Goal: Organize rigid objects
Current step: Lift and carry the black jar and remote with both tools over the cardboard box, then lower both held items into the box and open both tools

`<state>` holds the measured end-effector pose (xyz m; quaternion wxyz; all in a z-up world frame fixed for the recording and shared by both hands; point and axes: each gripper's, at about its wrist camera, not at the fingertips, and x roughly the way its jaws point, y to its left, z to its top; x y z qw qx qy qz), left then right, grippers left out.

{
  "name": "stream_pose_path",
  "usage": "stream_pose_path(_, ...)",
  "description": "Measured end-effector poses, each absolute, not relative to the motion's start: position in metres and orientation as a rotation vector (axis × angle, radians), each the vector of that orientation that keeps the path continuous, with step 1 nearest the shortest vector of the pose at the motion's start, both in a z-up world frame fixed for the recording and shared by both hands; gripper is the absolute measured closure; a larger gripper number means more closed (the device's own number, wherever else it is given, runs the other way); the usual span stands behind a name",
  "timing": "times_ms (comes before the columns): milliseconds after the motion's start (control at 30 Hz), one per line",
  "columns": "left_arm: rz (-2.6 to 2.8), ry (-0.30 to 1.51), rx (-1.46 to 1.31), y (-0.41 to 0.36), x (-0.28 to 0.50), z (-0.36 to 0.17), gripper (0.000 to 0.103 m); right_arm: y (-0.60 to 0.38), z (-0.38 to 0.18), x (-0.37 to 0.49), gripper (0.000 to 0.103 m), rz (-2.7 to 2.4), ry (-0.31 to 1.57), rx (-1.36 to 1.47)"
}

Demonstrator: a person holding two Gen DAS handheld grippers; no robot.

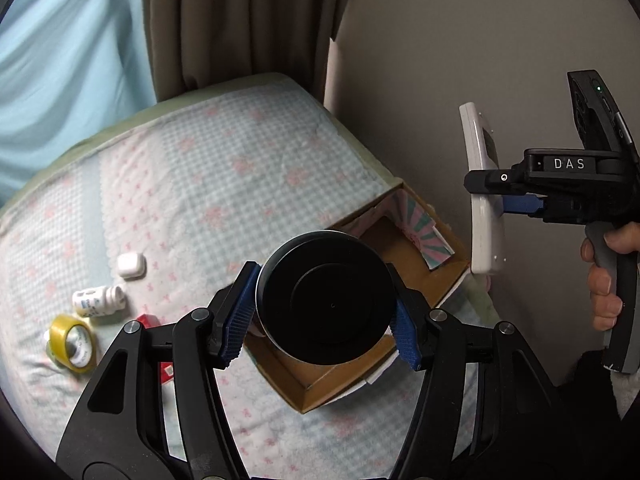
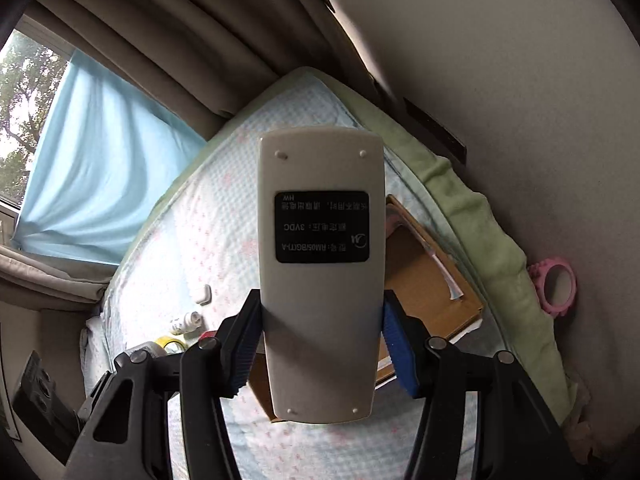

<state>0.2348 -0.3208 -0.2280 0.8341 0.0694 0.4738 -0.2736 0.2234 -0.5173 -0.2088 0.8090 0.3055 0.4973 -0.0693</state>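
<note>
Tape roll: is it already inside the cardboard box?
No, the tape roll lies on the bedspread, well left of the cardboard box.

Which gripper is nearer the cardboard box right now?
Left. The left gripper holds a black round container directly over the cardboard box; the right gripper holds a remote up beside it.

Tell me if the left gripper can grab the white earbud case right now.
Probably not. The left gripper is already shut on a black round container, held over the cardboard box. The earbud case lies uncovered on the bedspread, off to its left.
</note>
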Motion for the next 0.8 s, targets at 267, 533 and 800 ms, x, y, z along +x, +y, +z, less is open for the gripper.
stream_pose_path(267, -0.560, 1.143, 0.247, -0.374, 0.262, -0.310, 0.046, -0.540, -0.284, 0.244, 0.050, -0.188, 1.152, 0.758)
stream_pose_path(533, -0.525, 1.259, 0.382, -0.387, 0.273, -0.388, 0.046, -0.523, -0.351, 0.257, 0.050, -0.243, 1.233, 0.878)
stream_pose_path(800, -0.525, 1.320, 0.525, -0.393, 0.258, -0.429, 0.046, -0.506, -0.388, 0.260, 0.050, -0.308, 1.298, 0.847)
